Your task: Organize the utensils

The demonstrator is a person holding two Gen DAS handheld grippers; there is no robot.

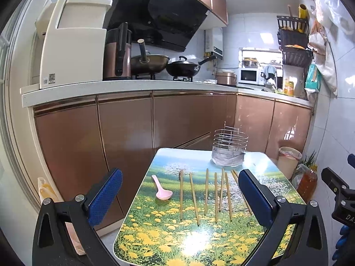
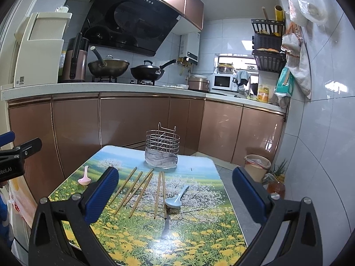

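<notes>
Left wrist view: left gripper (image 1: 180,190) wide, empty; chopsticks (image 1: 206,194) ahead, rack (image 1: 229,140) beyond. Right gripper (image 2: 175,188) likewise wide, empty. Advise centring on one chopstick, closing mid-length.

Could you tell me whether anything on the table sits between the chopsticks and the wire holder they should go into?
Nothing visible does: bare table separates the chopsticks from the wire holder, and both spoons lie off to the sides.
</notes>
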